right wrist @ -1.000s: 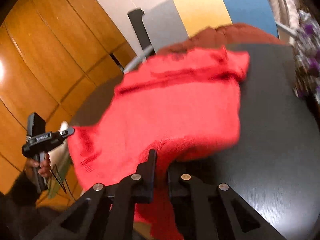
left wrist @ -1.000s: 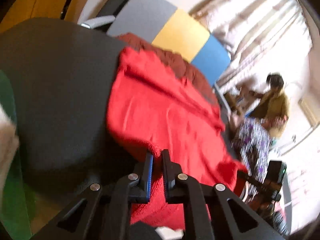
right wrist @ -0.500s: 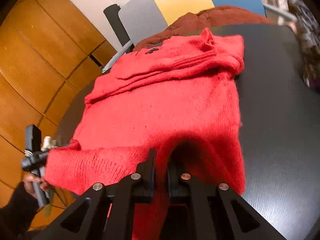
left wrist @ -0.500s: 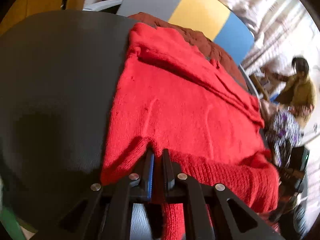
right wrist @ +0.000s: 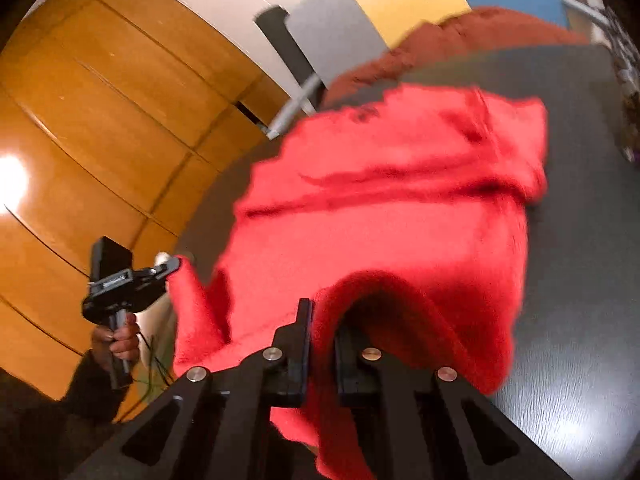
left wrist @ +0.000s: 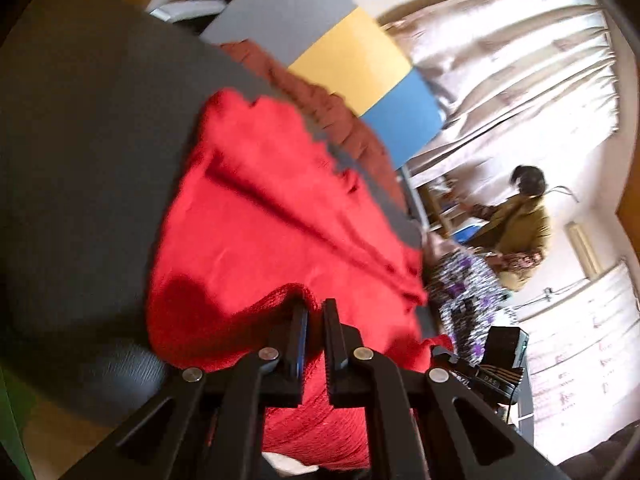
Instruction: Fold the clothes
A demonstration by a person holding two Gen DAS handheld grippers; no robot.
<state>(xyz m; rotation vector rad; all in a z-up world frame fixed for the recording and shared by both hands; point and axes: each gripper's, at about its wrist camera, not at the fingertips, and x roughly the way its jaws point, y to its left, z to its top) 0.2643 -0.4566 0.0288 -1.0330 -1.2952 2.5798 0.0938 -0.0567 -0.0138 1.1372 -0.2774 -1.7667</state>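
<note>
A: Sweater position?
B: Red sweater (right wrist: 380,216) filled frame centre on the dark table (right wrist: 580,240).
A: Grippers?
B: Left gripper (left wrist: 315,312) and right gripper (right wrist: 322,316) were both clamped on its near hem, bottom centre.

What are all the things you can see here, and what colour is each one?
sweater: one, bright red, spread on the table, near edge lifted by both claws
table: one, black, round, under the sweater
cloth: one, dark rust red, bunched at the far edge of the table
chair: one, grey, yellow and blue back, behind the table
wall panels: several, orange wood, on the left in the right wrist view
curtains: pale, at the window
other person: one, in an olive top, far across the room
left claw: one, black, shut on the sweater's edge
right claw: one, black, shut on the sweater's edge
hand: one, holding the left claw's handle
</note>
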